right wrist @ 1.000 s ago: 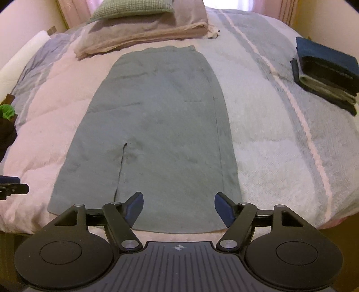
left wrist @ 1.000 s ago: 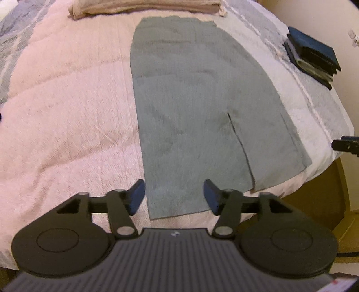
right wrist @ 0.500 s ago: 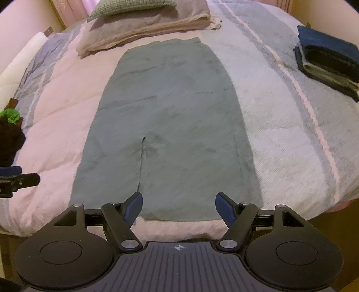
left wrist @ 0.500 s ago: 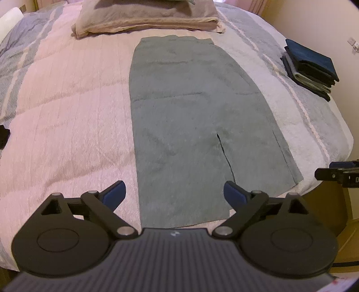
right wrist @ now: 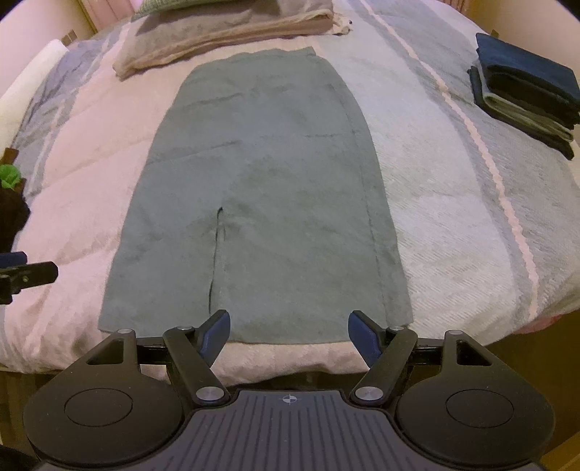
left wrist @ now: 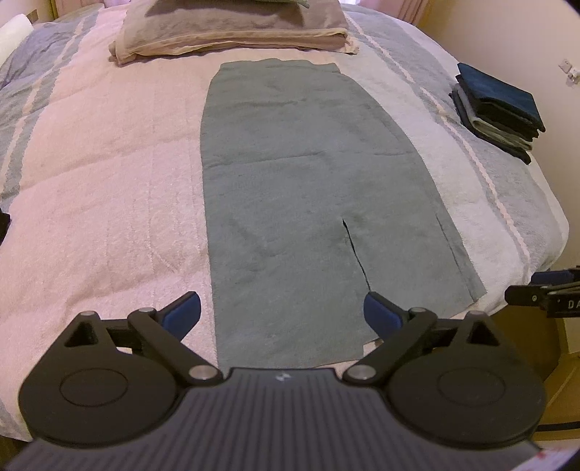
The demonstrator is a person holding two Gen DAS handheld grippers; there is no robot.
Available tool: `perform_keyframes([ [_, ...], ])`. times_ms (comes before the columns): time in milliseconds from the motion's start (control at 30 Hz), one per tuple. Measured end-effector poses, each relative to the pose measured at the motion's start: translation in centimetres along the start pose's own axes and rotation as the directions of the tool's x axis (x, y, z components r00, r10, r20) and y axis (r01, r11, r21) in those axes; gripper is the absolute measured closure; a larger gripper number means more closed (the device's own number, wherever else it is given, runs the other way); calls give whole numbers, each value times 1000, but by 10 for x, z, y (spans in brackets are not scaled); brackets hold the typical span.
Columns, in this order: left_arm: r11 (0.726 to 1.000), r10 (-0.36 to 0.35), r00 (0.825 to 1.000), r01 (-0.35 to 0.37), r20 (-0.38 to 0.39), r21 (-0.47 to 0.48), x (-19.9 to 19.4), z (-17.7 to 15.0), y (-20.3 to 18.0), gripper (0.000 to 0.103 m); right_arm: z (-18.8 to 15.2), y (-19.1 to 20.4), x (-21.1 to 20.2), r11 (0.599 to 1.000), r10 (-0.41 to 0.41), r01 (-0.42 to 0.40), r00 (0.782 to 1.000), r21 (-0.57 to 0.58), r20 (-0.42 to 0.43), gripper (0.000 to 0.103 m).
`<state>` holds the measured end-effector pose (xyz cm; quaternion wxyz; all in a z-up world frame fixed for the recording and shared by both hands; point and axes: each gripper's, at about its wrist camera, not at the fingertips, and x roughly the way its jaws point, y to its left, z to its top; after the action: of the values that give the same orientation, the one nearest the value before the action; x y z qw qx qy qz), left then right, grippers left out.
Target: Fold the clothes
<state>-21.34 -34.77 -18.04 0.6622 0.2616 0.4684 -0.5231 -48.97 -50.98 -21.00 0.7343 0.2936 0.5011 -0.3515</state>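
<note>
A grey-green skirt (left wrist: pixel 308 203) lies flat at the centre of the bed (left wrist: pixel 101 188), its hem partly hidden behind the left gripper (left wrist: pixel 282 315), whose jaws have just been opening and hold nothing. The right gripper (right wrist: pixel 288 331) is spread and empty. The pillow (left wrist: pixel 232 29) is cut off at the top edge; the folded stack (right wrist: pixel 525 94) sits upper right.

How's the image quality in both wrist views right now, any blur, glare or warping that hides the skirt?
Left wrist view: sharp, dim warm light, no glare; fisheye bows the bed edges, skirt fully readable, slit clear. Right wrist view: equally sharp, soft even light, skirt shows faint creases; corners go dark at the lens rim.
</note>
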Motion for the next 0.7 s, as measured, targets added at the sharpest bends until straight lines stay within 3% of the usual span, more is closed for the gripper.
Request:
perform_keyframes([
  [700,999,-26,1000,26,-15,38,10,12,-9,7,1,1,-4,999,-32,32,999,16,-10,24],
])
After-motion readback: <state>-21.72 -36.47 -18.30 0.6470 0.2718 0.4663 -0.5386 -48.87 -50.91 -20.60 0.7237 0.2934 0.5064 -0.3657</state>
